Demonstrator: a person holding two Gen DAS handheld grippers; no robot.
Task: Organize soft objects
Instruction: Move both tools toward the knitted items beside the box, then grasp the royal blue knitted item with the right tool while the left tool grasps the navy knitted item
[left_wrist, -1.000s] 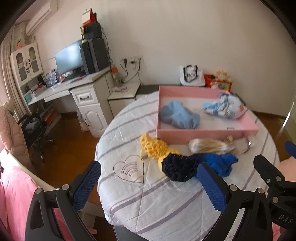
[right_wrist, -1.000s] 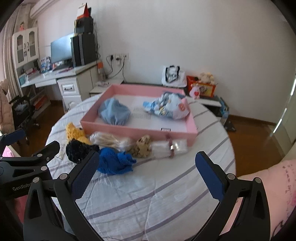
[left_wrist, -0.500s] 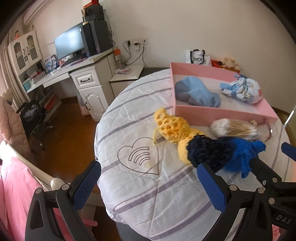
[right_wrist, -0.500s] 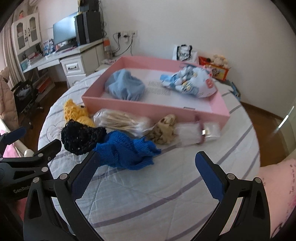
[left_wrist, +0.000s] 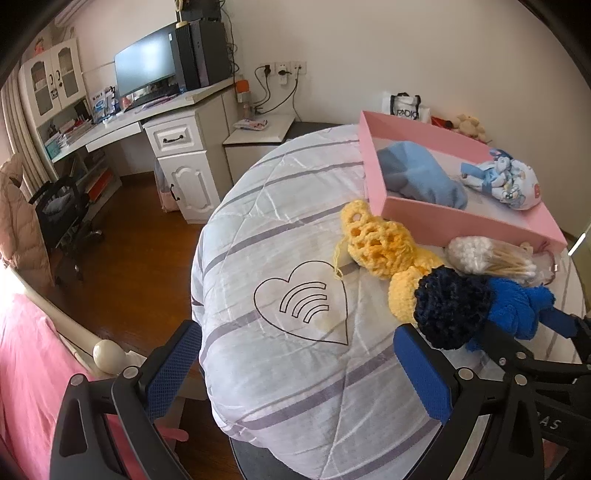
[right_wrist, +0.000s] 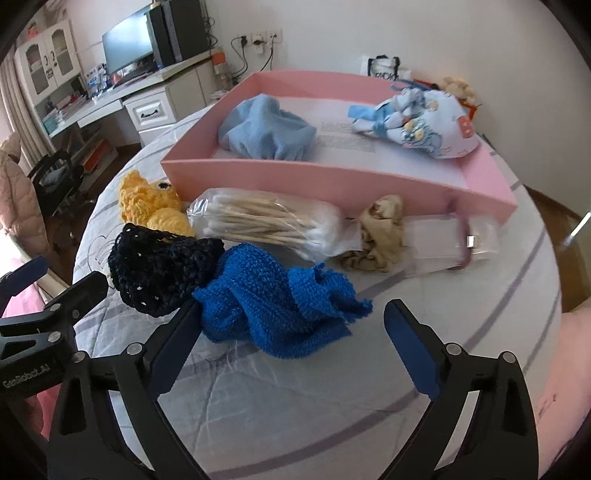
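Observation:
A pink tray (right_wrist: 332, 181) on the round table holds a light blue cloth (right_wrist: 266, 129) and a patterned bundle (right_wrist: 417, 122). In front of it lie a yellow crochet piece (right_wrist: 151, 203), a black crochet piece (right_wrist: 159, 266), a blue knit piece (right_wrist: 277, 310), a bag of cotton swabs (right_wrist: 266, 225), a tan cloth (right_wrist: 380, 232) and a clear pouch (right_wrist: 450, 240). My right gripper (right_wrist: 291, 354) is open, just short of the blue knit. My left gripper (left_wrist: 299, 365) is open over the table's left part, its right finger beside the black crochet (left_wrist: 450, 306).
The table has a white striped cover (left_wrist: 295, 258) with a heart print. A desk with monitor (left_wrist: 147, 74) and a chair (left_wrist: 62, 214) stand at the left. A pink bed (left_wrist: 29, 369) is at lower left. A bag (left_wrist: 406, 107) sits by the far wall.
Both grippers have moved forward and lower toward the table. The knit pieces now sit much closer to the fingers. Nothing has been gripped.

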